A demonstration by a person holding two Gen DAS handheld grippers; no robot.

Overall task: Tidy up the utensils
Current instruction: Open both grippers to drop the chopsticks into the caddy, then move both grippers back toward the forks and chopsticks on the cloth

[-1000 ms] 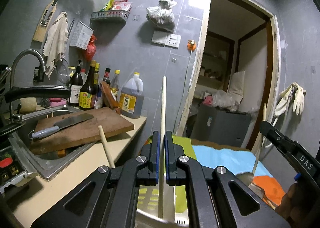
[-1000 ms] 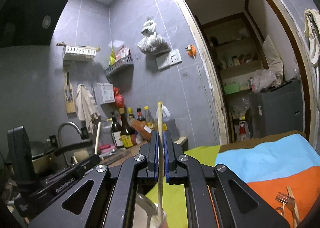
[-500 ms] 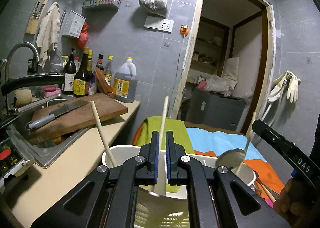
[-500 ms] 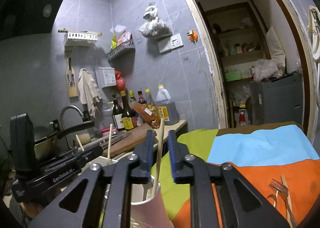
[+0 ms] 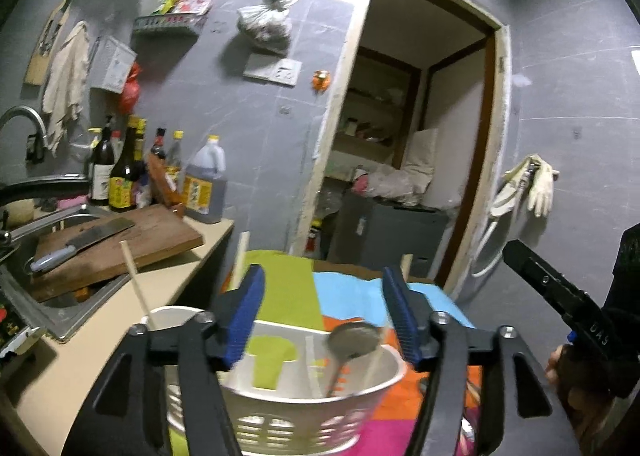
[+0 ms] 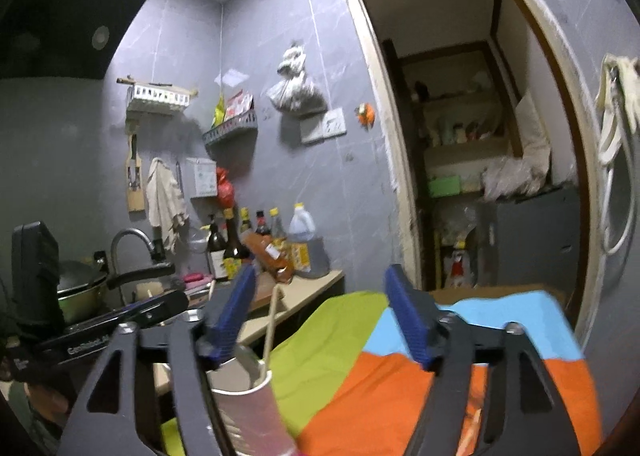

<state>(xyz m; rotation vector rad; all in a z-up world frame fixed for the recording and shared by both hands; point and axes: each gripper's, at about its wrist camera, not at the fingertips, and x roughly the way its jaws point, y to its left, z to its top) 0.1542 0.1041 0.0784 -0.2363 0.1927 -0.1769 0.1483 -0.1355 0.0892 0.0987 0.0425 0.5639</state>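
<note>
— What are your jaws doing?

— My left gripper (image 5: pixel 324 308) stands wide apart, having just been opening, and nothing sits between the blue pads (image 5: pixel 246 316). My right gripper (image 6: pixel 320 320) is the same: jaws spread, just opened, no pad pressing on anything.

— So where are the utensils?

— In the white holder (image 5: pixel 304 416), a slotted plastic caddy directly below my left jaws, at about six o'clock in the left wrist view. A metal ladle (image 5: pixel 354 338) leans inside it, bowl up, toward four o'clock from the gap between the pads. A wooden stick handle (image 5: pixel 136 284) rises from the holder's round end at nine o'clock, and another pale handle (image 5: pixel 242 256) pokes up just behind my left pad (its lower part is hidden by the finger).

— And on the right side?

— In the right wrist view a pink-sided compartment (image 6: pixel 248 412) sits at seven o'clock, with a wooden handle (image 6: pixel 272 320) slanting out of it, just inside my left-hand pad but not touched by it.

— What is underneath?

— A cloth (image 6: pixel 400 388) in green, blue and orange blocks. Beyond, at ten o'clock in the left wrist view, a cleaver (image 5: pixel 80 242) lies on a cutting board (image 5: pixel 160 236) over the sink.
</note>
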